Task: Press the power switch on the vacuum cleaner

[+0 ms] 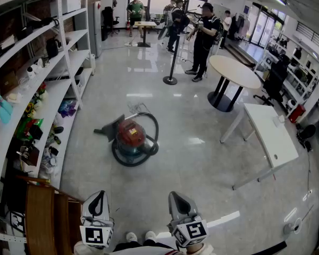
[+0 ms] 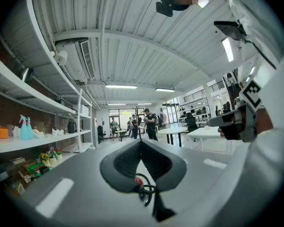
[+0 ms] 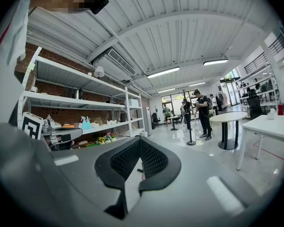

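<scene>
L gripper & R gripper pinched closed, empty; open floor to vacuum cleaner.

The person is wearing a white top and white shoes. Either side of the shoes, the grey left tool and grey right tool are each carrying black textured pads and a white cube with black square markers.

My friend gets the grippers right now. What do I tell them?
Left gripper: shut, empty.
Right gripper: shut, empty. Both are held low by the person's feet.
Vacuum: on the floor ahead, well apart from both grippers. Its switch is too small to make out.
Done: nothing, the vacuum is not reached.
Left: walk up, find the switch, press it.
</scene>
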The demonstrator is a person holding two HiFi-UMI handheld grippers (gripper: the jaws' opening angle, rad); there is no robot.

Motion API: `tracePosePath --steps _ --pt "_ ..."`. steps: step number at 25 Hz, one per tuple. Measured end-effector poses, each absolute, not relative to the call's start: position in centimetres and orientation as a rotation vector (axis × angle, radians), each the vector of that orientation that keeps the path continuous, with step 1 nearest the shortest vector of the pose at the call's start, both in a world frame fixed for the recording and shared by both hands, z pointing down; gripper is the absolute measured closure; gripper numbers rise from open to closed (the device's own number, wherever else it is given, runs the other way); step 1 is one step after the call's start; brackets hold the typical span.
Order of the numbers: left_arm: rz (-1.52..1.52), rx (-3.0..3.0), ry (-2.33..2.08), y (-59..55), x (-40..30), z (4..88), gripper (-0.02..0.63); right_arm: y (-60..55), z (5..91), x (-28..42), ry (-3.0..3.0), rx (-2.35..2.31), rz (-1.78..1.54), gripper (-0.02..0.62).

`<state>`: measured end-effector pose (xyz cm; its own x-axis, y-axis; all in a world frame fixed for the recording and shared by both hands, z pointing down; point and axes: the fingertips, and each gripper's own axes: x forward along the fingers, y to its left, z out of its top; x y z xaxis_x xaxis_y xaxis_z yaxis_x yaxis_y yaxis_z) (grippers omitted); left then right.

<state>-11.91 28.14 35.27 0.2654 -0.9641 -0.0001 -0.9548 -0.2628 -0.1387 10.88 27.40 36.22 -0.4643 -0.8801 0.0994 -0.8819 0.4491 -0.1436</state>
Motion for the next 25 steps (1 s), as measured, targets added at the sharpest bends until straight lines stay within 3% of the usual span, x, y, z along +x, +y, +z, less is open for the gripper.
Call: tracePosePath --steps 25 --pt "-0.144 -2.406 1.834 28.2 -10.9 36.1 0.606 27.5 36.4 12.6 -2.660 1.623 0.280 0.594"
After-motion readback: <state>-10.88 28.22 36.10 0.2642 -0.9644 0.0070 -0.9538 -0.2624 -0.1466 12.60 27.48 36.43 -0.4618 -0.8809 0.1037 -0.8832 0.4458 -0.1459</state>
